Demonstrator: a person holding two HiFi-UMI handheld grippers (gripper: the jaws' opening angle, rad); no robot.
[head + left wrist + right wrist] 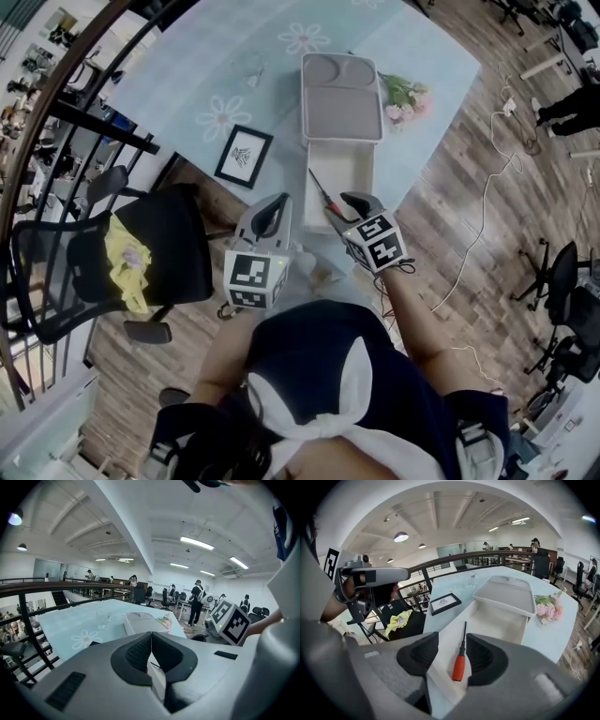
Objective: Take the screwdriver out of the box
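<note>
The white box [361,167] stands open on the pale blue table, its lid [342,94] folded back on the far side. An orange-handled screwdriver [459,666] lies slanted at the box's near end, with its dark shaft [464,632] pointing into the box. My right gripper [452,639] is open, one jaw on each side of the handle and the right jaw closer to it. In the head view the screwdriver [323,195] sits just ahead of the right gripper [354,202]. My left gripper [278,201] hangs off the table's near edge, shut and holding nothing.
A black picture frame [244,156] lies left of the box, and pink flowers [405,98] lie to its right. A small glass [255,70] stands farther back. A black chair with a yellow cloth [127,258] and a dark railing [103,122] are at the left.
</note>
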